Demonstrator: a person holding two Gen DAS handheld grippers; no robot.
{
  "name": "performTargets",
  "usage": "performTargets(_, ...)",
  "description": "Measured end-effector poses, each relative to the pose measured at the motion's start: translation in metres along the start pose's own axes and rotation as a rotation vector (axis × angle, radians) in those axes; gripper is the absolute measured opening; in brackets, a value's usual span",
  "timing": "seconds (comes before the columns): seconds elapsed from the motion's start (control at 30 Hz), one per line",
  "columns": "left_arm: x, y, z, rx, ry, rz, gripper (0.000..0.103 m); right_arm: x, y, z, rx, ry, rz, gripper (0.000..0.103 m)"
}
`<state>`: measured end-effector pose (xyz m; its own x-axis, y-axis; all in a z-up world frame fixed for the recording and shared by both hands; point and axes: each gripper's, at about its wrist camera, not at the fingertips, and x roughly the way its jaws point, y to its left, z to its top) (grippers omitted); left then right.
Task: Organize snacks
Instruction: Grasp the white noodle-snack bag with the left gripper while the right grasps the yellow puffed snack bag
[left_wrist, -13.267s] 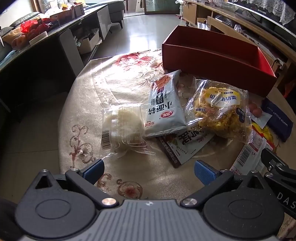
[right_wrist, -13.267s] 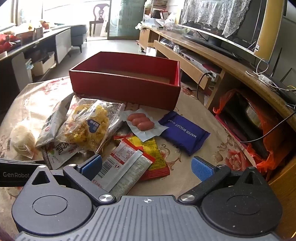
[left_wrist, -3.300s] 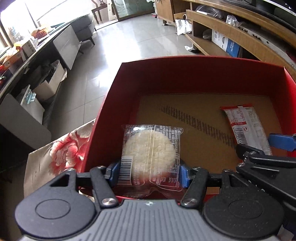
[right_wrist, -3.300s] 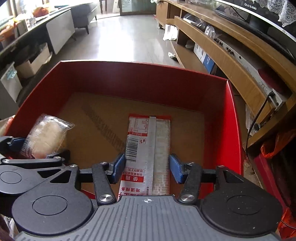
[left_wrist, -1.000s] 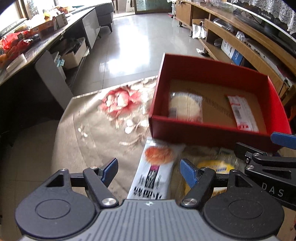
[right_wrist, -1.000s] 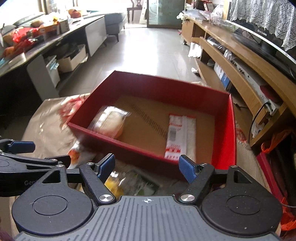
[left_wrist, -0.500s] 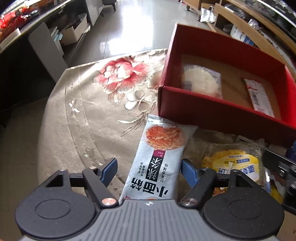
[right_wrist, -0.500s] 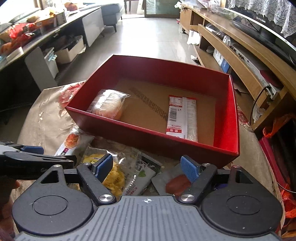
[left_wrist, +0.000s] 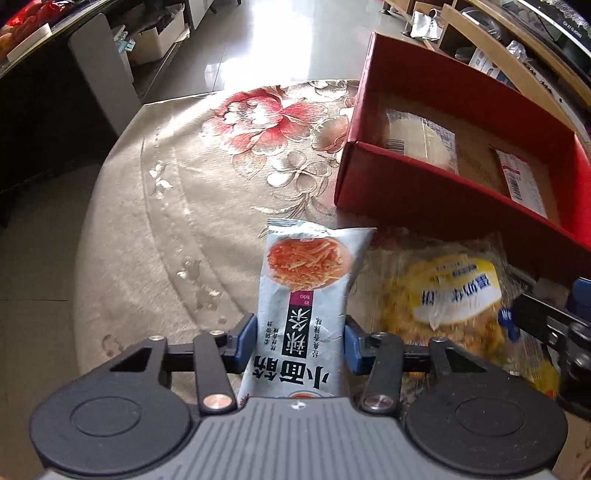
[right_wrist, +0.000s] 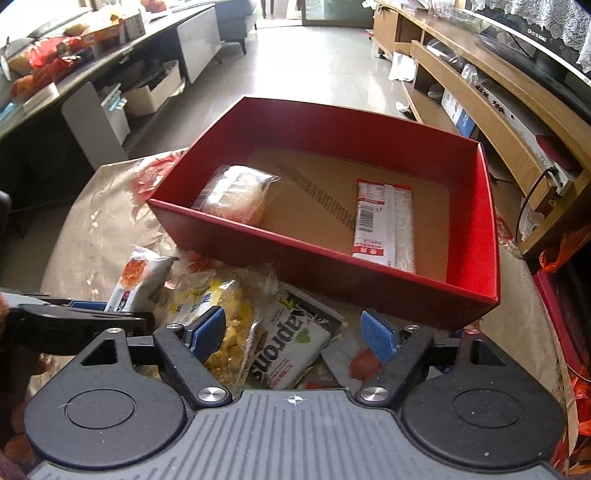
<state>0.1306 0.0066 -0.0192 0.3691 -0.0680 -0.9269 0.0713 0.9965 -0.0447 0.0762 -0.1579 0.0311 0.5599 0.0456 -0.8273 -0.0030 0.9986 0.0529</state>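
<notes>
My left gripper (left_wrist: 299, 343) is closing, and its blue pads press both sides of a pale blue noodle-snack packet (left_wrist: 306, 266) that lies on the table. In the right wrist view that gripper (right_wrist: 88, 314) and packet (right_wrist: 142, 277) sit at the lower left. The red box (right_wrist: 295, 254) holds a round cake in clear wrap (right_wrist: 236, 194) and a red-and-white strip packet (right_wrist: 384, 221). My right gripper (right_wrist: 295, 328) hangs open over a yellow snack bag (right_wrist: 218, 295), a grey-white packet (right_wrist: 291, 347) and a sausage pack (right_wrist: 364, 365), touching none of them.
The flowered tablecloth (left_wrist: 266, 114) lies bare left of the red box (left_wrist: 424, 192), and the round table's edge curves along the left. The yellow snack bag (left_wrist: 454, 295) lies right of the held packet. A wooden TV cabinet (right_wrist: 517, 92) runs along the right.
My left gripper has sunk closer to the pale blue packet and its jaws have closed from wide apart onto the packet's sides. The right gripper has hardly moved.
</notes>
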Motion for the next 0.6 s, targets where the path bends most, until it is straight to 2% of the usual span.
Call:
performTargets(0.13, -0.007, 0.009, -0.006, -0.008, -0.010, -0.015, 0.041, 0.003, 0.005, 0.001, -0.003, 0.004, 0.006, 0.085)
performTargets(0.3, -0.002, 0.014, -0.012, 0.007, 0.000, -0.013, 0.043, 0.011, 0.019, 0.006, -0.008, 0.022, 0.044, 0.087)
performTargets(0.37, 0.000, 0.012, -0.012, 0.022, 0.008, -0.002, 0.047, 0.018, 0.028, 0.007, -0.024, 0.033, 0.041, 0.087)
performTargets(0.43, 0.005, 0.014, -0.013, 0.022, 0.038, 0.003, 0.058, 0.026, 0.037, 0.007, -0.048, 0.053, 0.039, 0.087)
performTargets(0.5, 0.008, 0.016, -0.016, 0.018, 0.057, -0.004, 0.064, 0.033, 0.045, 0.007, -0.065, 0.071, 0.038, 0.088)
performTargets(0.6, 0.010, 0.018, -0.023, 0.045, 0.049, 0.007, 0.075, 0.038, 0.055, 0.007, -0.088, 0.085, 0.044, 0.089)
